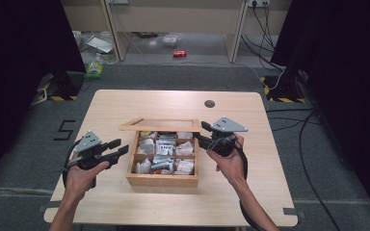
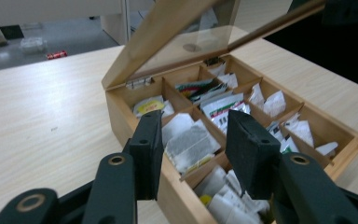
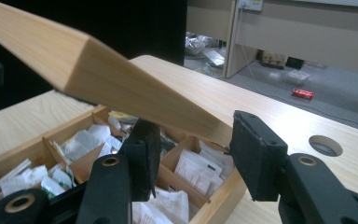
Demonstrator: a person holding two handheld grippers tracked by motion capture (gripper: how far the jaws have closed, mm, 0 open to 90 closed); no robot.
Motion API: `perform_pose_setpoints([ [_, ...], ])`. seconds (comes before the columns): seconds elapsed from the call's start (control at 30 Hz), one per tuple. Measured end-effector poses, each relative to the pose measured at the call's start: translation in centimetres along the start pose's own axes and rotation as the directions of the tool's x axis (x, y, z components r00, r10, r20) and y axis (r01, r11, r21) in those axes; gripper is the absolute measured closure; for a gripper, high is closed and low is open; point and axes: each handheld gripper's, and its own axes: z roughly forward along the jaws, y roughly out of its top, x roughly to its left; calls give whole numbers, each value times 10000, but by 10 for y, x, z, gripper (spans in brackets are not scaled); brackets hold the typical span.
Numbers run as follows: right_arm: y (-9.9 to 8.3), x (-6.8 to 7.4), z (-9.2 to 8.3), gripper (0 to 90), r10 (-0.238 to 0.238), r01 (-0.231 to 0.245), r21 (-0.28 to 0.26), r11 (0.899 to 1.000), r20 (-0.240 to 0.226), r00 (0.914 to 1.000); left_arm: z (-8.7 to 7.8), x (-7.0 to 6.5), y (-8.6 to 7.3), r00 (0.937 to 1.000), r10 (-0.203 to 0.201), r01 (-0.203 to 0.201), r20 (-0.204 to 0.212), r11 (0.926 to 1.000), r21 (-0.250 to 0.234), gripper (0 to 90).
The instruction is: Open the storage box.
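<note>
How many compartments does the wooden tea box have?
9, in a three-by-three grid inside the wooden tea box: three along the hinge side under the raised lid, three across the middle, three along the front wall. All hold tea bags.

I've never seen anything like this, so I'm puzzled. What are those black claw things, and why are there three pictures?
Those are grabbing tools, not a robot. A person holds the left gripper and the right gripper, one in each hand. One picture comes from a camera above the table. The other two come from small cameras riding on the grippers, looking along their black jaws. On the table stands a wooden box with its lid up, full of tea bags. Both grippers have their jaws apart and hold nothing. The right one is at the lid's edge, the left beside the box.
</note>
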Motion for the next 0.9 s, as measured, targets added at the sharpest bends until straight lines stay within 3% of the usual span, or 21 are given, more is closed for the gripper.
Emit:
perform_pose_setpoints([
  [0.2, 7, -4, 5, 533, 223, -223, -98, 9997, 43, 9997, -3, 8, -12, 9996, 53, -44, -286, 9996, 293, 535],
  [0.33, 13, -7, 9, 529, 242, -239, -160, 9996, 135, 9996, -2, 22, -31, 9955, -5, 72, -950, 9974, 712, 504],
  [0.43, 15, -8, 10, 528, 207, -203, -187, 9996, 191, 9996, -1, 28, -40, 9931, -85, 188, -1172, 9960, 870, 460],
  [0.67, 24, -14, 15, 522, 311, -304, -253, 9992, 285, 9991, 7, 46, -66, 9800, -48, 382, -1990, 9857, 1641, 292],
  [0.8, 27, -16, 17, 522, 358, -349, -302, 9989, 317, 9989, 12, 50, -77, 9780, -11, 419, -2084, 9805, 1918, 263],
  [0.9, 28, -17, 19, 519, 487, -477, -334, 9983, 288, 9984, 17, 53, -88, 9748, 101, 423, -2228, 9725, 2292, 250],
])
